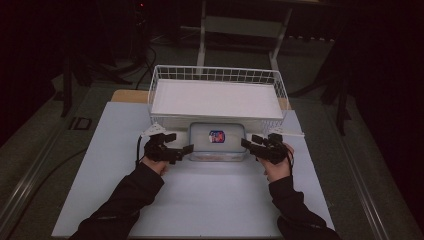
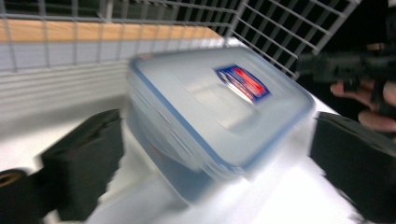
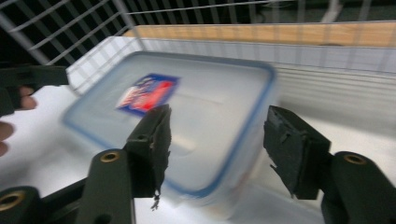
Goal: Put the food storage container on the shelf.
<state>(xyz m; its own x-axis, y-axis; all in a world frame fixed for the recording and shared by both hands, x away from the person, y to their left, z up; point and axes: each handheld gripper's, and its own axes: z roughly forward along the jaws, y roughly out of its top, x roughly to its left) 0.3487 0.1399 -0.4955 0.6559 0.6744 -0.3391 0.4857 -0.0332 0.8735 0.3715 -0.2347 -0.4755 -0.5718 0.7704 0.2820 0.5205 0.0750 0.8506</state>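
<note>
left hand-held gripper, right hand-held gripper, flanking container

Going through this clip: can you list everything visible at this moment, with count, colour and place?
Plastic container: one, clear with a blue-rimmed lid and a red-and-blue label, on the board just in front of the basket, between the two claws.
Wire basket: one, white, at the far side of the board, with a white flat liner inside.
Board: one, pale white-blue, covering the table top.
Wooden strip: one, light brown, showing behind the board at the basket's left.
Left claw: one, black, at the container's left end, jaws open and clear of its sides.
Right claw: one, black, at the container's right end, jaws open around the corner.
Sleeves: two, dark, entering from the bottom.
</note>
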